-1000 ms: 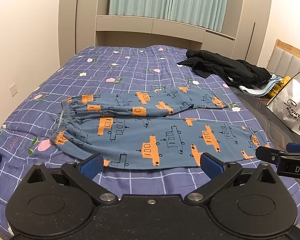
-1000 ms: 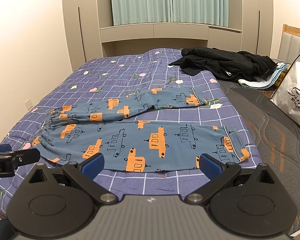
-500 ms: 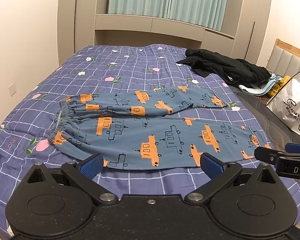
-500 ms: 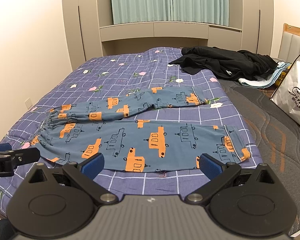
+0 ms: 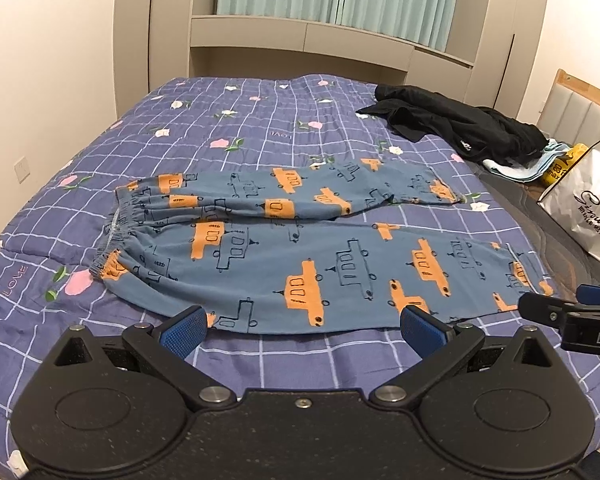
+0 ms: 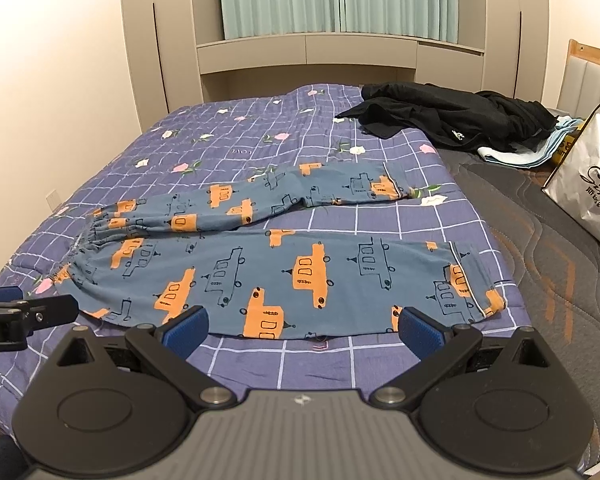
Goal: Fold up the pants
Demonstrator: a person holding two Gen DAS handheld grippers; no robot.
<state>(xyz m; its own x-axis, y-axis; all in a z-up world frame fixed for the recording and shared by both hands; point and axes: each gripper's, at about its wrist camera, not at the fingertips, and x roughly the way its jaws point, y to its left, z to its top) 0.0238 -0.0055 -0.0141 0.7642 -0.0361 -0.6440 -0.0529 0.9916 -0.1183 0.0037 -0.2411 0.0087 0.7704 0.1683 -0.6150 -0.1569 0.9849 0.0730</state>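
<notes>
Pants (image 5: pixel 300 248), blue cotton with orange and outlined vehicle prints: one pair, spread flat on the purple checked quilt (image 5: pixel 260 120) of the bed. Elastic waistband (image 5: pixel 112 236) lies to the left, two legs run rightward and splay apart toward the cuffs; the layout reads as a starting spread, with no fold made so far.

Left claw (image 5: pixel 302 326), black frame with blue ribbed pads: one, jaws wide apart, gripping nothing, hovering above the near hem at the waist half of the near leg. Judged placed to take the waistband end.

Right claw (image 6: pixel 302 326), same build: one, jaws likewise spread and empty, poised over the cuff half of the near leg (image 6: pixel 460 280). Its tip shows at the right edge of the left wrist view. Two claws side by side along the near edge suggest a lengthwise first fold, near leg carried over the far leg (image 6: pixel 300 196).

Black garments (image 5: pixel 460 128), crumpled heap: one pile, far right of the bed, well apart from the pants; the number of pieces cannot be told. Light blue cloth (image 5: pixel 516 168) lies under its edge.

White printed shopping bag (image 5: pixel 580 200): one, standing at the right on bare dark mattress (image 6: pixel 540 240).
</notes>
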